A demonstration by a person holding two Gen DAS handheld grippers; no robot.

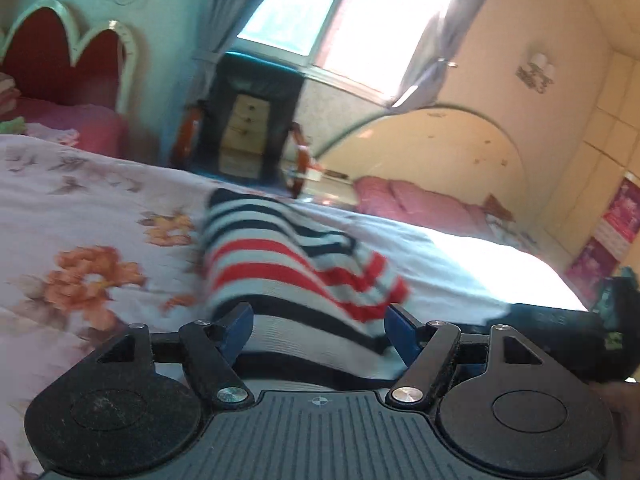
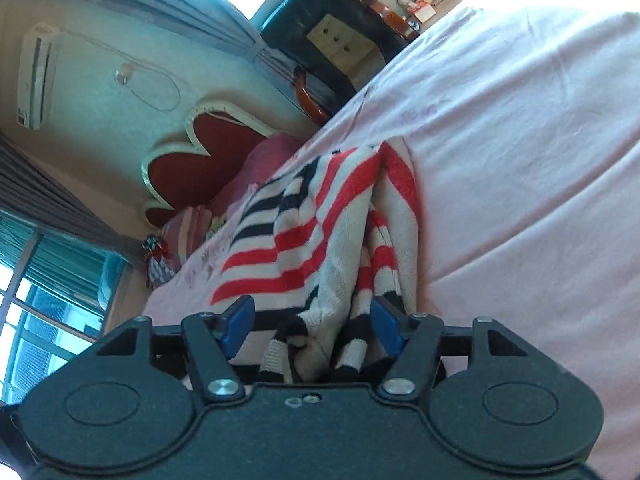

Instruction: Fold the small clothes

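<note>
A striped sweater [image 1: 280, 264] lies on the bed [image 1: 80, 200]. It has red, dark and white stripes. The bed has a pink sheet with orange flowers on it.

The left tongs [image 1: 319, 326] are apart. Their two blue tips [image 1: 240, 326] stand wide on each side of the sweater's near edge. The cloth lies between them, and the tips do not squeeze it. This picture is a bit blurry.

The right tongs [image 2: 312, 322] are apart too. The bunched end of the sweater [image 2: 320, 240] sits between their blue tips [image 2: 238, 326], with its cuffs close to the camera. The tips do not press on it. From this side the sweater looks folded over, with one part lying on top of another.

Behind the bed stands a red headboard [image 2: 200, 152] with a white rim. A dark chair [image 1: 256, 120] stands near the window [image 1: 352, 12]. Gray curtains [image 1: 452, 32] hang by the window.
</note>
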